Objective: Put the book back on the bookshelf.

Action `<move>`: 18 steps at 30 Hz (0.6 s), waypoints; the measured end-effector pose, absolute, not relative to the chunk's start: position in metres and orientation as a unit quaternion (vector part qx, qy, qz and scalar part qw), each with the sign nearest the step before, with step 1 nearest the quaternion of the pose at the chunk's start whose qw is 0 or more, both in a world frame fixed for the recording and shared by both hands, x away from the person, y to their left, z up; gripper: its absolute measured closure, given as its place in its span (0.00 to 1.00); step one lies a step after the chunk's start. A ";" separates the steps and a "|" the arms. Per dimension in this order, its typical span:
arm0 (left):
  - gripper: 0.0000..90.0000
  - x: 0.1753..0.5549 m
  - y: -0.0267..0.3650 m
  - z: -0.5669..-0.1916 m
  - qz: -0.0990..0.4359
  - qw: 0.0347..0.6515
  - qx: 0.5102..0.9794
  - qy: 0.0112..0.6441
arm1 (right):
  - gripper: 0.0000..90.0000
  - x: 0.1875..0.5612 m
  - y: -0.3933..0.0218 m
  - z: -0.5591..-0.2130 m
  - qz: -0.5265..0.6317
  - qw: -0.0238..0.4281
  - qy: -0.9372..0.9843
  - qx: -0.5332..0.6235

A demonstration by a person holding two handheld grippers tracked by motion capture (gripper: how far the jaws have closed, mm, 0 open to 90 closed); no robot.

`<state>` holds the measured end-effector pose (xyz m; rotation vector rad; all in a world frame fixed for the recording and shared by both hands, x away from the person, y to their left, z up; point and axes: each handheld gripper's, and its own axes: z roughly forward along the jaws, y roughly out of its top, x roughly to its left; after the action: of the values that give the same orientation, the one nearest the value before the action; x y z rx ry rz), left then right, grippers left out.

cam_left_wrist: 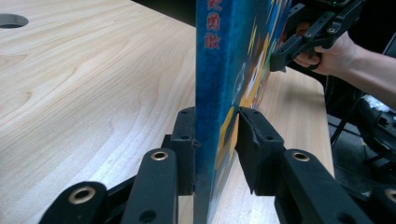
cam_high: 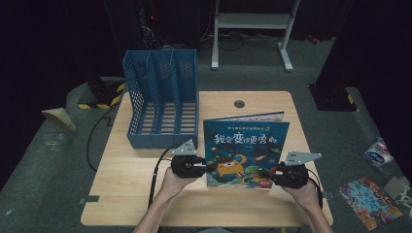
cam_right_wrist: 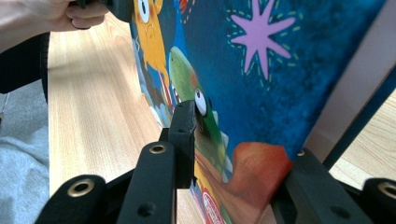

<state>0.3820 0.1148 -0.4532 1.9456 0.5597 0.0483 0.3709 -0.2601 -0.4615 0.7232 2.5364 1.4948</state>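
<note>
While both grippers clamped the picture book (cam_high: 245, 145) from opposite sides, it stood on its lower edge near the front of the table (cam_high: 145, 194), cover facing the person and leaning slightly away. The left gripper (cam_high: 204, 167) had its jaws closed on the book's lower left corner, at the spine, one pad on the cover and one on the back, as the left gripper view showed (cam_left_wrist: 217, 140). The right gripper (cam_high: 266, 174) was pinched on the lower right corner; in the right gripper view one pad pressed the cover by the green creature (cam_right_wrist: 184, 135), and the other jaw sat behind the book. Neither grip was wide, just the thickness of the book.

What mattered for the coming move, as I judged it, was that the blue file holder (cam_high: 163, 99) lay to the far left of the book, just beside its upper left corner, with its three slots running near to far. The book's broad face ran left to right, so it would have had to be turned edge-on before sliding in. The left hand (cam_high: 175, 187) was the nearer one to the holder, and the rightmost slot was closest
</note>
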 end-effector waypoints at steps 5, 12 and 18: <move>0.74 0.382 0.113 -0.451 0.025 0.522 0.820 0.232 | 0.78 0.371 -0.259 -0.462 0.491 0.053 0.837 0.235; 0.70 0.380 0.107 -0.448 0.046 0.512 0.828 0.221 | 0.80 0.372 -0.254 -0.463 0.490 0.043 0.841 0.227; 0.72 0.378 0.106 -0.447 0.053 0.508 0.835 0.206 | 0.80 0.374 -0.252 -0.464 0.490 0.031 0.842 0.223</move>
<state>0.3775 0.1058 -0.4466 2.0116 0.4962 0.1285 0.3743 -0.2523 -0.4644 0.6880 2.5947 1.5090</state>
